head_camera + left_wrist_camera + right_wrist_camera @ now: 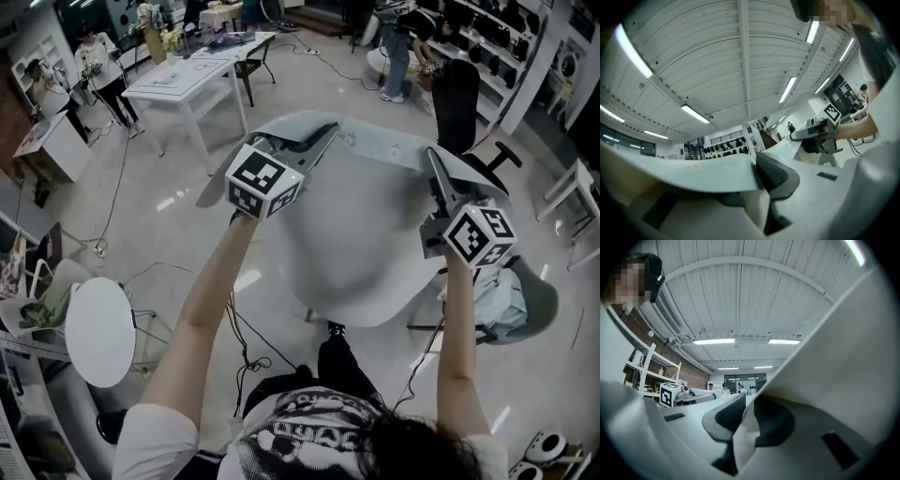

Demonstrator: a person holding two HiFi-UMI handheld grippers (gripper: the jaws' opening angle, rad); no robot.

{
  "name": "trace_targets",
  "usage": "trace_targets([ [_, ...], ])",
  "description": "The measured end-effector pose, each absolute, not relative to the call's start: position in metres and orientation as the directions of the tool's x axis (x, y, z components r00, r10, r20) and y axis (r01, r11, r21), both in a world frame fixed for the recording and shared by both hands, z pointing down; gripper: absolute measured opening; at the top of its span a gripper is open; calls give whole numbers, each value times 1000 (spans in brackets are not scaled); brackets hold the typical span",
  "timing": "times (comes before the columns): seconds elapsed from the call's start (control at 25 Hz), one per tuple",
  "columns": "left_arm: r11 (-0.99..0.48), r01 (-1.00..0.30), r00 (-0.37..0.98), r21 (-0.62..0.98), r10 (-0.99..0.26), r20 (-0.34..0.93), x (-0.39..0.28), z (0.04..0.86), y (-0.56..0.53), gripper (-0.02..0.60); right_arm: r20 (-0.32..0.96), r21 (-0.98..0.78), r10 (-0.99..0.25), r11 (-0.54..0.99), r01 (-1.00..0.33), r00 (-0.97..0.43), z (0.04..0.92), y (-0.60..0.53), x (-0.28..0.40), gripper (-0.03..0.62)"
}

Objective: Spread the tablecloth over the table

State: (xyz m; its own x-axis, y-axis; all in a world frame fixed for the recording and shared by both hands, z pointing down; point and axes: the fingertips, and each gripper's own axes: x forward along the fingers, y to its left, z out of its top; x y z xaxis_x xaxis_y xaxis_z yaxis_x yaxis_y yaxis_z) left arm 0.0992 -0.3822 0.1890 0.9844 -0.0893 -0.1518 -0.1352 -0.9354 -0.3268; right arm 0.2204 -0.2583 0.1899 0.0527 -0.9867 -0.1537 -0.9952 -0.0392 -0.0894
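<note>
So there's one tablecloth (366, 234) and two grippers going here, each carrying its own marker cube. The left gripper (314, 139) is clamping down on one top corner of the cloth. The right gripper (439, 173) is pinching the other corner. In both gripper views the jaws are squeezing together on the fabric. The cloth is hanging in the middle of the head view, stretching between the two grippers and bellying down toward the lower centre. It's looking plain pale grey-white and mostly smooth, with soft folds showing near the pinched edges. One long white counter (187, 80) is sitting in the upper left, and one black office chair (457, 98) is standing in the upper right.
</note>
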Motion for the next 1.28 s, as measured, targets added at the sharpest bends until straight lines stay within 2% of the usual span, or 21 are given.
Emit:
trace_targets([
  [0.52, -939, -188, 978, -288, -151, -146, 225, 156, -501, 77, -163, -68, -986, 55, -996, -44, 159, -385, 355, 60],
  [0.84, -882, -268, 959, -388, -205, -195, 315, 114, -567, 75, -222, 7, -973, 59, -998, -59, 116, -456, 448, 55],
  [1.04, -869, -281, 953, -407, -204, -223, 371, 84, -609, 75, -261, 87, -965, 7, -996, -29, 85, -495, 500, 54],
  [1.28, -859, -304, 938, -412, -195, -286, 405, 69, -629, 75, -314, 119, -949, -2, -993, -36, 71, -515, 535, 49],
])
